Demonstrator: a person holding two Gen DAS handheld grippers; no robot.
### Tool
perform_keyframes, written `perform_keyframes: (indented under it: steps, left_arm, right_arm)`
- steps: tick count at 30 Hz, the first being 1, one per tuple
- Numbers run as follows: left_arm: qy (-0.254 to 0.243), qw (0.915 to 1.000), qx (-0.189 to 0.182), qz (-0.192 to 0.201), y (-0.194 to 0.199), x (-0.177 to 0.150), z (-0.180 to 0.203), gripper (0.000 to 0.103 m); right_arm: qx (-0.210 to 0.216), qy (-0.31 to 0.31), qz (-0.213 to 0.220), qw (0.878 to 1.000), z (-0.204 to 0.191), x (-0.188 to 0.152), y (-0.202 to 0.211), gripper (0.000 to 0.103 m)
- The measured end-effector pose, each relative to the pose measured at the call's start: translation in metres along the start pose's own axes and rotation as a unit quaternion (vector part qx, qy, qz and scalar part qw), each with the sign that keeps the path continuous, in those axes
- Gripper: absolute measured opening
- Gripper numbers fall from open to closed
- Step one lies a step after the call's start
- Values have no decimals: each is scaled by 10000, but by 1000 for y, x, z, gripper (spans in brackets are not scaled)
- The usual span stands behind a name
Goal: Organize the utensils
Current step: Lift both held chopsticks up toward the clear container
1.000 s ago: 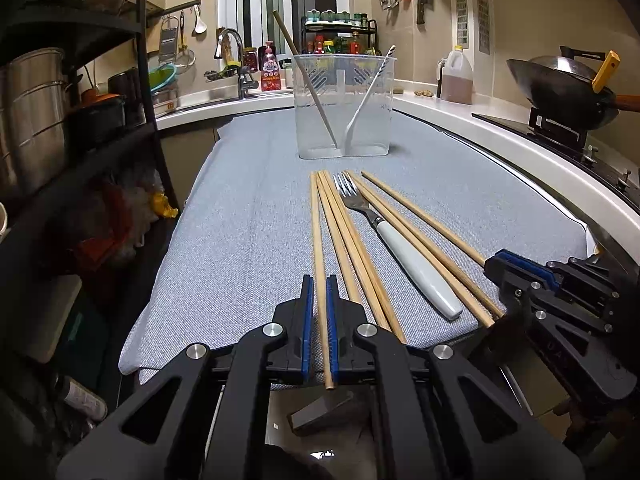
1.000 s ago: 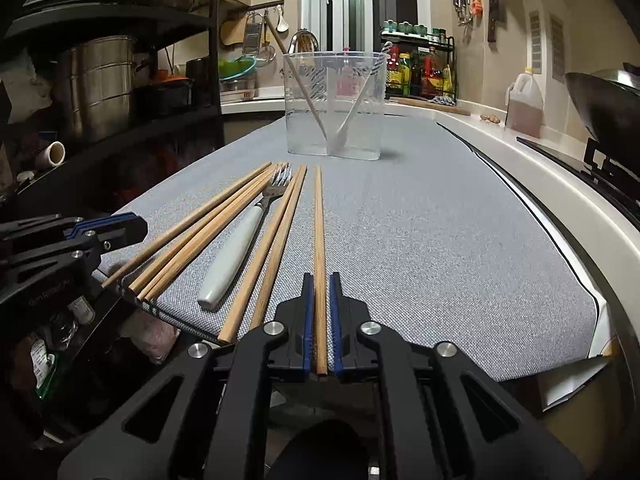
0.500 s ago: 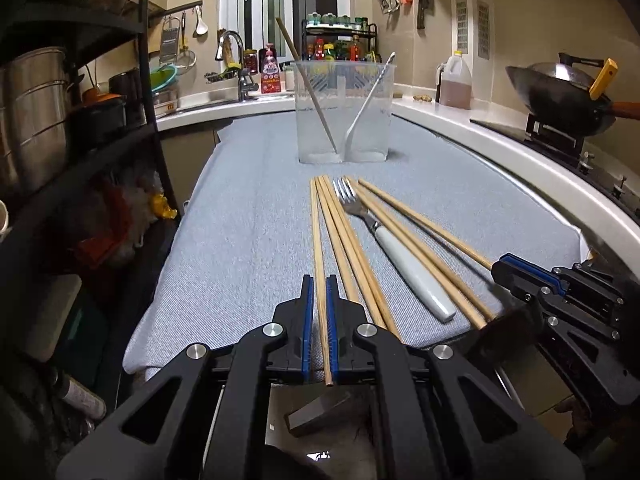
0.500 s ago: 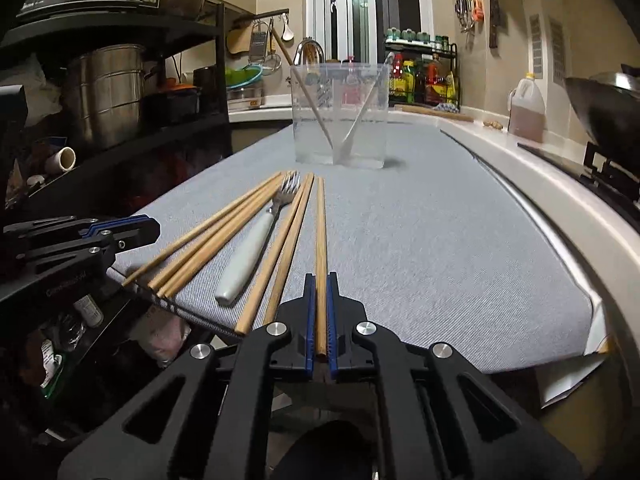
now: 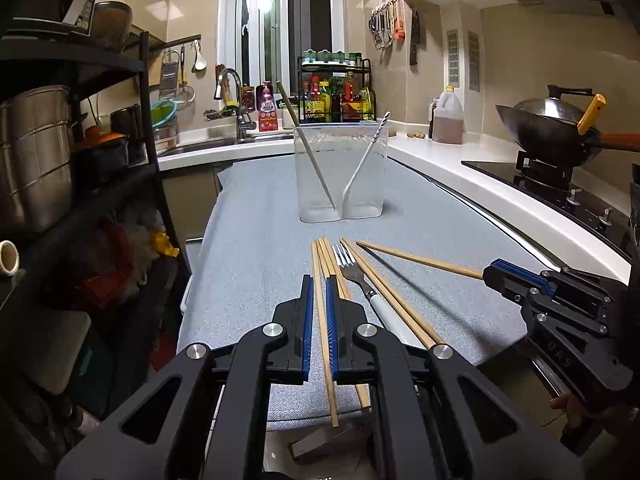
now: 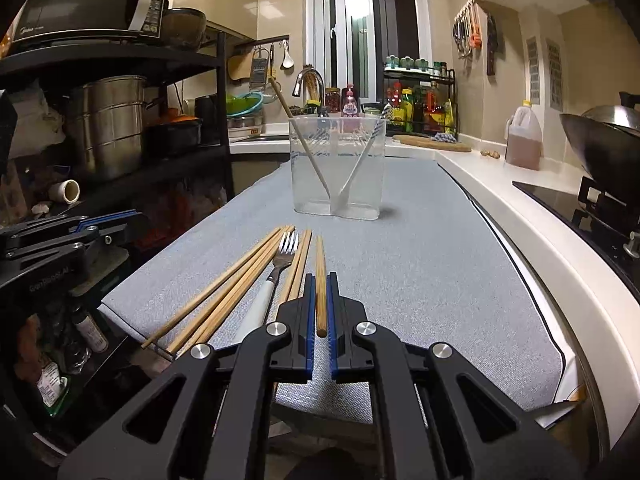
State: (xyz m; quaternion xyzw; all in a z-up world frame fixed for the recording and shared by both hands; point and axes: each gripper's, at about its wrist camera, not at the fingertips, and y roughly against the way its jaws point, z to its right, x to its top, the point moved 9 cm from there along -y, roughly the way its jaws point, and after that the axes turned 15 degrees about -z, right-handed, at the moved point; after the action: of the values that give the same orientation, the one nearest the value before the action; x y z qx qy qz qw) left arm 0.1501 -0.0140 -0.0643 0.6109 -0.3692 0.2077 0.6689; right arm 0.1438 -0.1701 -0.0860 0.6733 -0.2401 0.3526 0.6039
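I have one chopstick clamped in the left gripper, another chopstick pinched in the right gripper. Ahead, more chopsticks and a fork wait. Beyond, the clear holder: I judge both go there, tipped upright.

Our right tongs clamp one light wooden chopstick. Just left lie more chopsticks and a white-handled steel fork; ahead stands a clear plastic holder.
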Motion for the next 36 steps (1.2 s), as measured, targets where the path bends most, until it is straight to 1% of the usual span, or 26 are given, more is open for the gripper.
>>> perform_keyframes:
  steps: [6,8,11,13,15,17,19,21,22,25,27,29,30,31,32,34,36]
  left_arm:
    - [43,10000,-37,-31,-6,-9,-1,6]
    - [35,10000,-32,-64,-11,-15,-2,6]
    - [-4,9998,-78,-197,-24,-31,-2,6]
    - [-4,9994,-33,-340,-34,-43,-3,8]
    - [125,9984,-131,-527,-46,-55,-5,13]
    - [271,9979,-127,-580,-51,-62,-9,36]
    - [336,9982,-89,-481,-51,-64,-11,39]
    - [313,9984,-75,-473,-52,-65,-10,39]
    - [276,9985,-46,-477,-54,-67,-9,39]
    - [199,9993,45,-323,-54,-67,-7,39]
    - [196,9996,68,-201,-53,-69,-5,30]
    - [3,10000,40,-88,-53,-69,2,10]
    - [-116,9999,63,-85,-53,-68,6,6]
    - [-185,9997,139,-105,-53,-67,8,6]
    - [-160,9997,121,-140,-53,-66,7,6]
    - [29,9996,36,-262,-51,-64,2,6]
    - [101,9998,21,-179,-42,-60,-2,6]
  right_arm:
    - [28,-72,-4,10000,5,-1,-1,5]
    - [19,-76,-63,9999,6,-5,-4,5]
    - [16,-96,-183,9998,7,-13,-11,6]
    - [29,-134,-262,9996,8,-18,-15,6]
    - [25,-154,-303,9994,8,-22,-16,6]
    - [3,-137,-328,9994,8,-24,-17,6]
    - [-7,-121,-339,9994,8,-25,-18,6]
    - [-14,-103,-347,9993,8,-25,-18,6]
    - [-11,-96,-351,9993,8,-25,-19,6]
    - [12,-86,-349,9994,6,-26,-19,6]
    - [16,-73,-349,9994,4,-26,-19,6]
    - [22,-71,-346,9994,3,-25,-19,6]
    - [30,-79,-343,9994,3,-24,-18,6]
    - [37,-83,-330,9994,3,-23,-17,6]
    - [38,-79,-303,9995,3,-22,-16,6]
    - [32,-59,-242,9997,2,-19,-12,6]
    - [39,-63,-165,9998,2,-15,-6,6]
